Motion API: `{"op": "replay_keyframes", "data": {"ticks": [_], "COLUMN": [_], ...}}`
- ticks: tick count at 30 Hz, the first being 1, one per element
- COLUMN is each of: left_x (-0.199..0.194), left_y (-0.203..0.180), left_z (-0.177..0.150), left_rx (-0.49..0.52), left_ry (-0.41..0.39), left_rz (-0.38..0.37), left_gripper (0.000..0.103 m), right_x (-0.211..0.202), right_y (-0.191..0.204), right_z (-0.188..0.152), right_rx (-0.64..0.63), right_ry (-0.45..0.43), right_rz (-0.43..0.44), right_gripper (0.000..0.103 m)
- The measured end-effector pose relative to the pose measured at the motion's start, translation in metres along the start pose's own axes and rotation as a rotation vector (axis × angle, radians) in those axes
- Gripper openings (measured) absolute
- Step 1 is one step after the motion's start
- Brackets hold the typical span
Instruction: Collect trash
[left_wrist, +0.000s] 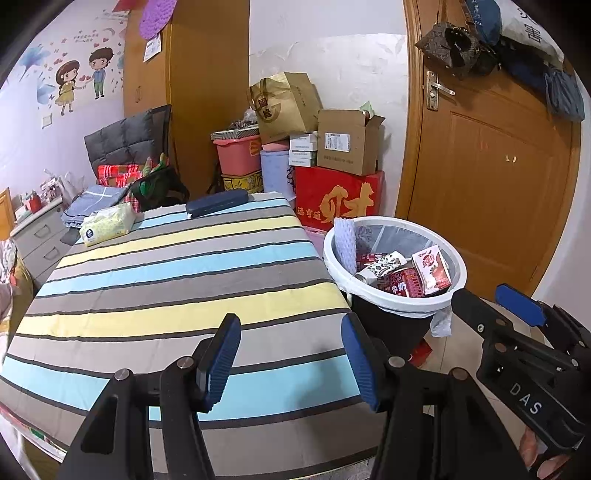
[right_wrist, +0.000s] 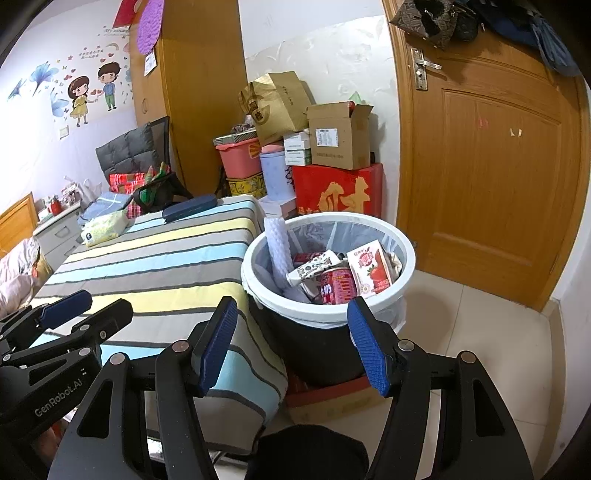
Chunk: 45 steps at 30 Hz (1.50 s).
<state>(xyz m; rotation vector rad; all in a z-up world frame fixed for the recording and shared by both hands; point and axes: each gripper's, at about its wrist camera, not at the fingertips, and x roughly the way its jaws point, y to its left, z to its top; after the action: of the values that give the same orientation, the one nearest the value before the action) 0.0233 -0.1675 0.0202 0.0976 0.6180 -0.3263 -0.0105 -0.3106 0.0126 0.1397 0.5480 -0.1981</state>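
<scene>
A black trash bin with a white rim (left_wrist: 397, 301) (right_wrist: 325, 314) stands on the floor to the right of the striped table (left_wrist: 166, 280) (right_wrist: 147, 258). It holds drink cartons (left_wrist: 430, 271) (right_wrist: 371, 267), a red can (right_wrist: 338, 286), a patterned paper cup (left_wrist: 384, 266) and white foam wrap (right_wrist: 277, 243). My left gripper (left_wrist: 291, 360) is open and empty above the table's near edge. My right gripper (right_wrist: 293, 345) is open and empty, in front of the bin. Each gripper shows in the other's view, the right (left_wrist: 517, 306) and the left (right_wrist: 74, 314).
A tissue pack (left_wrist: 107, 223) (right_wrist: 103, 227) and a dark blue case (left_wrist: 216, 203) (right_wrist: 188, 208) lie at the table's far end. Boxes, a paper bag and a pink tub (left_wrist: 314, 162) are stacked by the wall. A wooden door (left_wrist: 487, 177) is at right.
</scene>
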Motion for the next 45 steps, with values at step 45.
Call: {"op": "replay_keyframes", "data": {"ticks": [45], "left_x": [-0.0041], "left_y": [0.0001], "left_z": [-0.0019], "left_rx": [0.001], "left_ry": [-0.011], "left_rz": [0.001], "left_gripper": [0.056], "right_x": [-0.0013], "right_y": [0.0023], "right_z": [-0.0015], "right_rx": [0.002], "right_ry": [0.003], "right_rz": [0.007], "right_gripper": [0.064]}}
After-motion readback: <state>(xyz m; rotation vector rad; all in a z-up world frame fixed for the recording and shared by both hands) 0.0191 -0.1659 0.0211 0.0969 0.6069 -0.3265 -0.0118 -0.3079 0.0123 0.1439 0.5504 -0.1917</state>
